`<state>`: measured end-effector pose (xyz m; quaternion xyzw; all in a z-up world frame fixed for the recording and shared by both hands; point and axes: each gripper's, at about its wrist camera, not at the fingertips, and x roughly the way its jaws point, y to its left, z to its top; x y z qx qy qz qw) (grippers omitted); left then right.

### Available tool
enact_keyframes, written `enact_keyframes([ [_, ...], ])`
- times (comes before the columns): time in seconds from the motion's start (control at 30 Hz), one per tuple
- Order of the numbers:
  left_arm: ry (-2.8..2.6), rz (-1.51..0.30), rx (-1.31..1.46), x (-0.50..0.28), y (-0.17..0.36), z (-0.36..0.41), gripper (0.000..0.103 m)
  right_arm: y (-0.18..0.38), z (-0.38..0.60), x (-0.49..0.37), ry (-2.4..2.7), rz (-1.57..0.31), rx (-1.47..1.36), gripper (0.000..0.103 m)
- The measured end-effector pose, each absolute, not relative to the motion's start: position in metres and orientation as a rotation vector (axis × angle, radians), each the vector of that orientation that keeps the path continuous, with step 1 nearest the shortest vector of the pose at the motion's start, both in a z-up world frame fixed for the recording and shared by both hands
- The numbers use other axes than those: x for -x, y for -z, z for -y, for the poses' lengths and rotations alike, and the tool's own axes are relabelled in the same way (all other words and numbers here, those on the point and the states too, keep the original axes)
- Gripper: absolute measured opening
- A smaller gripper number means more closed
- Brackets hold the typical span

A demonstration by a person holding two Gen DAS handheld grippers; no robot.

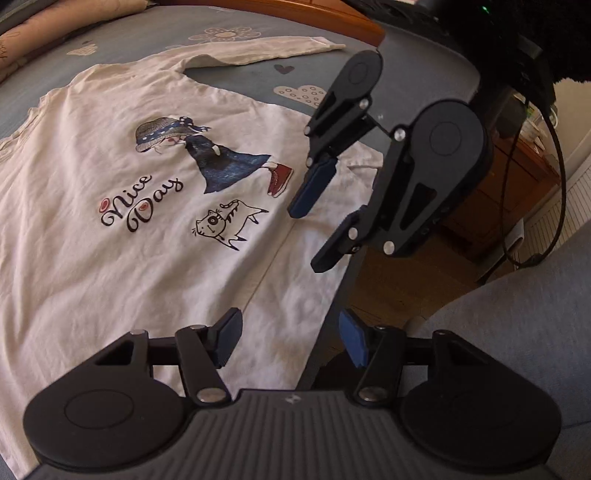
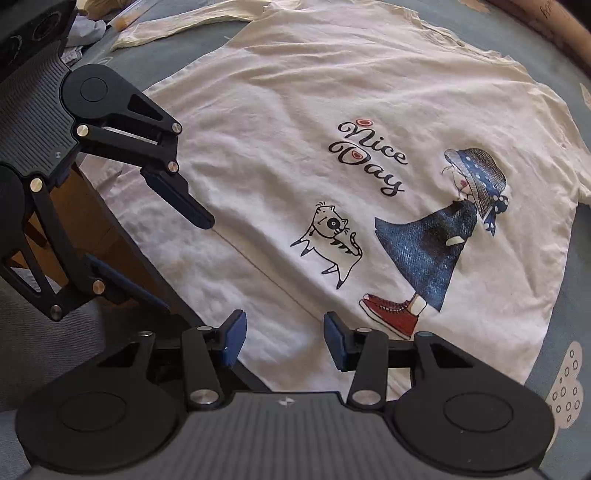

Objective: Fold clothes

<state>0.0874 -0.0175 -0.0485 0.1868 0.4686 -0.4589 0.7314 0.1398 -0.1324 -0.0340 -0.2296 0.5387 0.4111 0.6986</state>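
Hand-held gripper (image 2: 282, 341) above shirt hem (image 2: 295, 354)

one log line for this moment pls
stage: pre-grasp | shirt: flat on bed, print up, hem over edge | left gripper: open, empty | right gripper: open, empty

Cream white shirt (image 2: 295, 110) w/ black "Nice Day" script, red hearts, a girl in navy dress & red sneaker, and a b/w cat just ahead of the right gripper (image 2: 282, 341) fingers. Grey-blue bedsheet (image 1: 240, 18) beyond the fingers, w/ pale flower & heart prints. Both grippers black w/ blue pads, incl. left gripper (image 1: 291, 341).
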Motion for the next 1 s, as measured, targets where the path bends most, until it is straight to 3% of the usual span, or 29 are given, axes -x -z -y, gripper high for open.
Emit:
enact_keyframes([
  [0.2, 1.016, -1.104, -0.42, -0.083, 0.06, 0.015, 0.06, 0.043, 0.139, -0.134, -0.96, -1.242, 0.499, 0.061],
  [0.33, 1.0, -1.165, -0.395, -0.086, 0.051, 0.01, 0.06, 0.041, 0.142, -0.134, -0.946, -1.299, 0.493, 0.06],
  [0.47, 1.029, -1.071, -0.402, -0.097, 0.043, 0.02, 0.062, 0.037, 0.129, -0.152, -0.932, -1.211, 0.47, 0.061],
  [0.57, 1.018, -1.118, -0.404, -0.111, 0.057, 0.025, 0.061, 0.044, 0.129, -0.166, -0.905, -1.217, 0.441, 0.061],
  [0.63, 1.006, -1.103, -0.395, -0.117, 0.057, 0.018, 0.066, 0.047, 0.137, -0.175, -0.894, -1.23, 0.403, 0.06],
  [0.83, 0.954, -1.127, -0.351, -0.137, 0.043, -0.001, 0.063, 0.033, 0.158, -0.195, -0.761, -1.272, 0.291, 0.061],
  [1.0, 0.977, -1.115, -0.291, -0.152, 0.041, 0.012, 0.07, 0.033, 0.136, -0.21, -0.799, -1.251, 0.223, 0.067],
])
